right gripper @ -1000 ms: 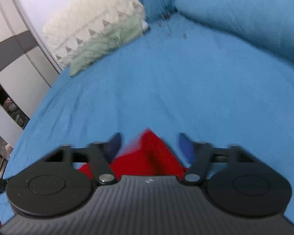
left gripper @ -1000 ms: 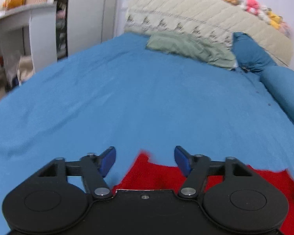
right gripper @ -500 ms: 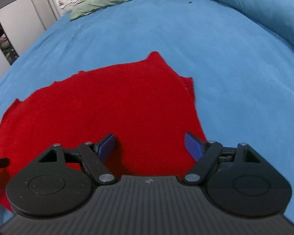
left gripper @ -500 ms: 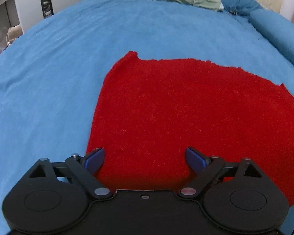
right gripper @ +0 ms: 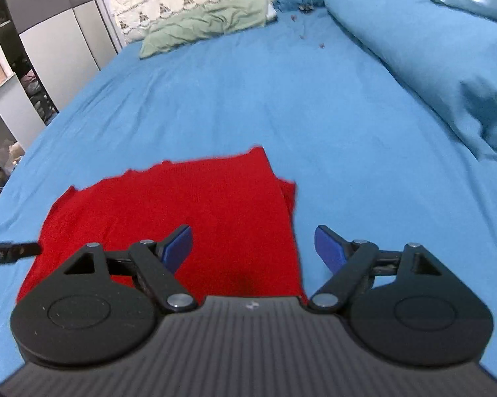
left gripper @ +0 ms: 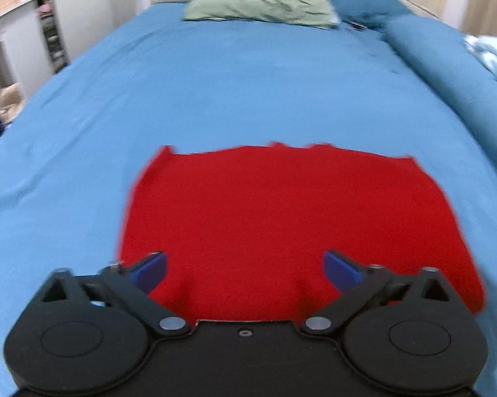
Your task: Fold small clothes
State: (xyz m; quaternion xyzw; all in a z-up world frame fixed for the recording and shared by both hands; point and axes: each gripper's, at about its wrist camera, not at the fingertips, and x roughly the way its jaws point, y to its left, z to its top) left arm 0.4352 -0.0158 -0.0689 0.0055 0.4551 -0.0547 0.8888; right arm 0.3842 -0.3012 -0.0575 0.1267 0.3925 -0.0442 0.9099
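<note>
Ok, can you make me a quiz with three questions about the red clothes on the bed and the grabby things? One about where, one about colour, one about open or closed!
1. Where does the red garment lie?
A. On the blue bedsheet
B. On the green pillow
C. On the floor

2. What colour are the pads on the gripper fingers?
A. Yellow
B. Blue
C. White

3. How do the left gripper and right gripper stand?
A. Both shut on the cloth
B. One open, one shut
C. Both open, holding nothing

Answers:
1. A, the red cloth is spread flat on the blue sheet, well short of the green pillow at the far end.
2. B, both wrist views show blue tips.
3. C, each pair of fingers stands wide apart with only cloth or sheet seen behind the gap.
</note>
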